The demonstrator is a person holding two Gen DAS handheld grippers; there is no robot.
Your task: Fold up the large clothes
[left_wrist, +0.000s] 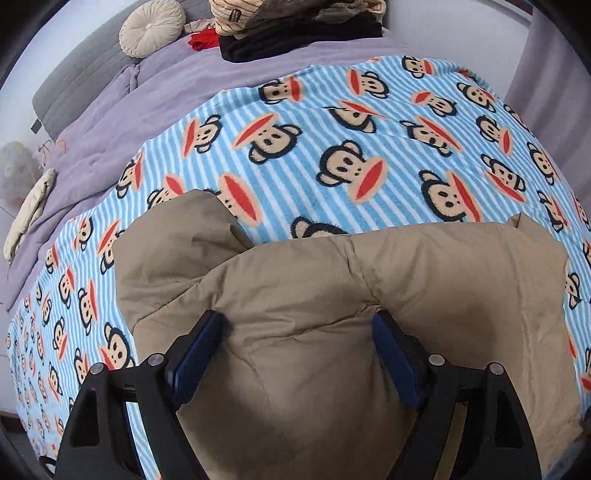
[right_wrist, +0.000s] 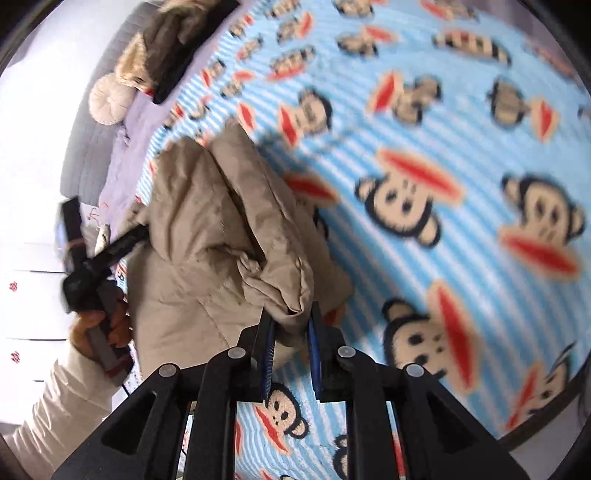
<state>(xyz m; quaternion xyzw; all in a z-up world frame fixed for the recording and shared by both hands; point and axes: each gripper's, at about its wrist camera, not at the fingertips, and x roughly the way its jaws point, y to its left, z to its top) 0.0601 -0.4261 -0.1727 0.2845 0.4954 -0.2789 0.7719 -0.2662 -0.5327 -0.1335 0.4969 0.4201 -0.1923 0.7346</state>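
Observation:
A large tan padded jacket (left_wrist: 332, 295) lies on a blue striped monkey-print blanket (left_wrist: 314, 155) on a bed. My left gripper (left_wrist: 299, 325) is open, its fingers (left_wrist: 201, 343) wide apart just over the jacket's near part. In the right wrist view the jacket (right_wrist: 207, 229) is lifted and bunched. My right gripper (right_wrist: 291, 321) is shut on a gathered corner of it, above the blanket (right_wrist: 443, 221). The left gripper's handle and the hand holding it (right_wrist: 92, 295) show at the left of that view.
A purple quilt (left_wrist: 110, 122) covers the bed's far side. A pile of folded clothes (left_wrist: 295, 26) and a round cream cushion (left_wrist: 151, 26) sit near the grey headboard (left_wrist: 74, 74). A pale cloth (left_wrist: 29, 214) lies at the left edge.

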